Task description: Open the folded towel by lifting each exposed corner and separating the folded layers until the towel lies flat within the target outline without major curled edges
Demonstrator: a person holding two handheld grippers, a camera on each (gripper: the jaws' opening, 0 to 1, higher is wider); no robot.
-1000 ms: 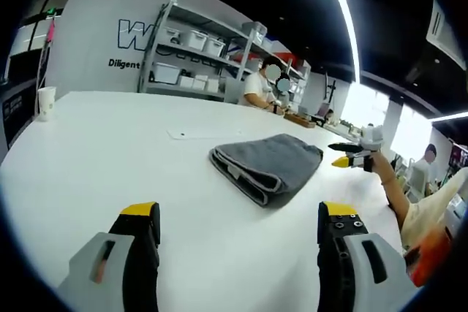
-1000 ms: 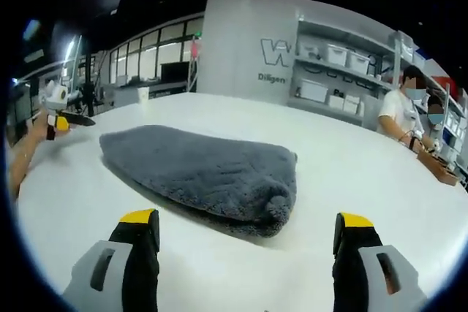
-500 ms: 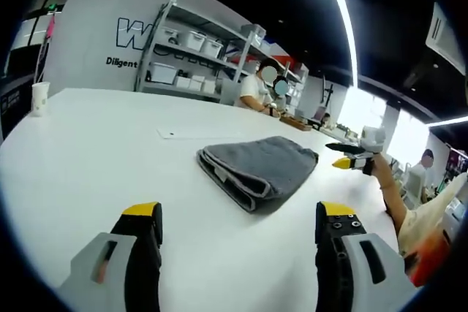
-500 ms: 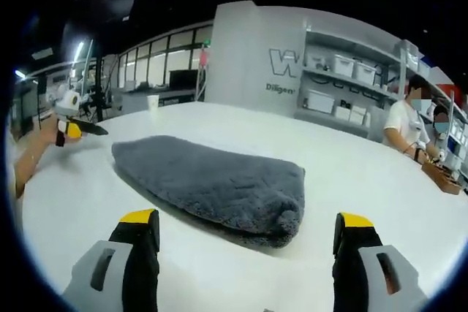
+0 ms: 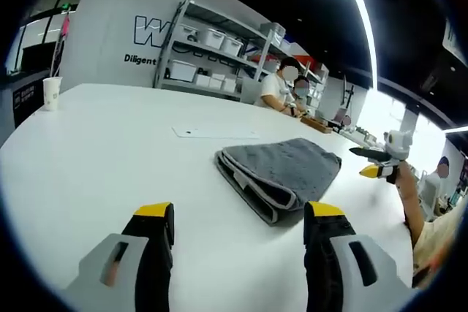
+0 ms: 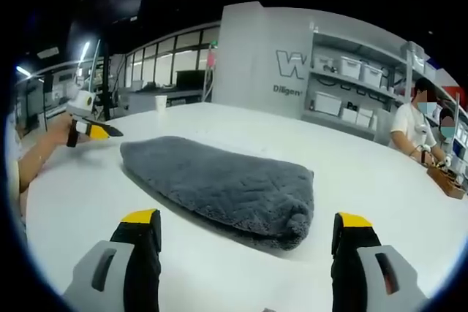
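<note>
Surroundings: white desk (image 5: 95, 151) carrying a paper cup (image 5: 51, 93) far off beyond the left jaw in the left gripper view, and a flat white sheet (image 5: 213, 133) lying just past the towel. Shelving with storage bins (image 5: 201, 56) stands behind the desk; two seated people (image 5: 281, 89) sit at its far edge. Nothing lies between either pair of jaws and the towel.

Towel (image 5: 279, 173): grey, folded, lying on the desk. In the left gripper view it sits ahead of the left gripper (image 5: 238, 217), offset toward the right jaw, stacked layer edges facing the jaws, apart from both tips. In the right gripper view the towel (image 6: 219, 188) lies ahead of the right gripper (image 6: 245, 221), between its jaws, long axis running from far beyond the left jaw to near the right jaw, rounded fold end nearest.

Jaws: both pairs spread wide, holding nothing, clear of the cloth. The right gripper (image 5: 382, 158) shows beyond the towel in the left gripper view; the left gripper (image 6: 91, 128) likewise in the right gripper view.
</note>
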